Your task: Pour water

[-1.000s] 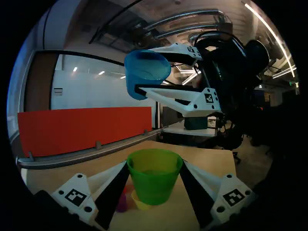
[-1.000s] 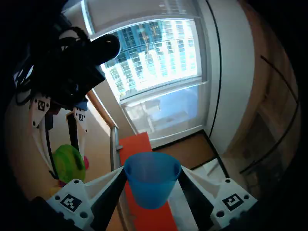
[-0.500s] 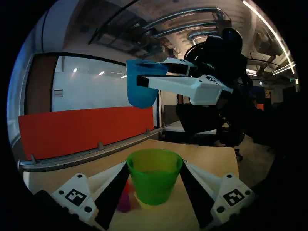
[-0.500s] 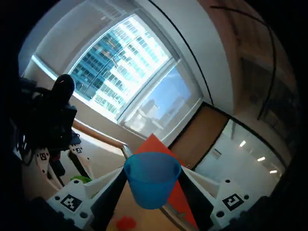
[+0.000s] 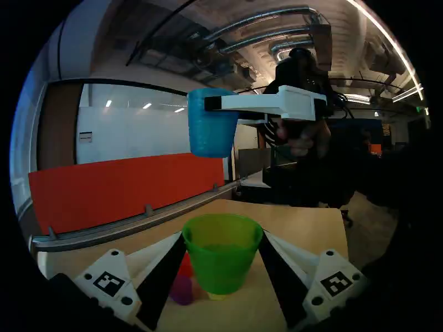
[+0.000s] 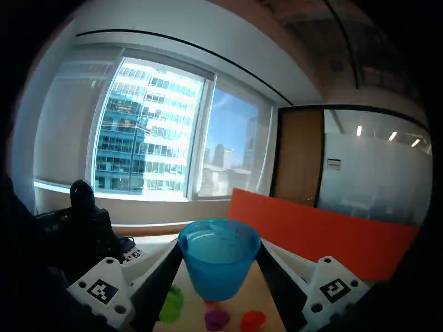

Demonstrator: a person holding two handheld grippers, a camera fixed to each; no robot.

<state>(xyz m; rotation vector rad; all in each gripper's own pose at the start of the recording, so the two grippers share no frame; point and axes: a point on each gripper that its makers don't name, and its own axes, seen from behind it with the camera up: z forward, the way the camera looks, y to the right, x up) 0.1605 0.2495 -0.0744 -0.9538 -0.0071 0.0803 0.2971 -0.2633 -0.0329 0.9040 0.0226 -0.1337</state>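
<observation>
Nearest in the left gripper view, the left gripper (image 5: 221,238) has its jaws clamped on the sides of a green cup (image 5: 222,263). The cup stands upright with its mouth open to the camera, low over a wooden table (image 5: 302,221); whether its base touches the wood is hidden. Just beside its foot, on the left, sit a small purple cup (image 5: 181,290) and a red cup (image 5: 186,266). Farther off and well above, the right gripper (image 5: 215,106) has its jaws pressed on a blue cup (image 5: 212,130) near the rim. That cup is upright, and a hand (image 5: 302,138) grips the handle behind it. An orange panel (image 5: 122,188) runs along the far edge of the table. In the right gripper view the blue cup shows a pale sheen inside that looks like water, with the green cup low and to the left beneath it. The pour seems not yet begun, and the blue cup looks too high and too far out for a clean stream. To do this step well, bring the blue rim down close over the middle of the green mouth before tilting. Roll the wrist slowly so the water runs in a thin line, not a gulp. Hold the green cup level and steady, and watch the light plastic for slipping in the jaws as the weight shifts.
</observation>
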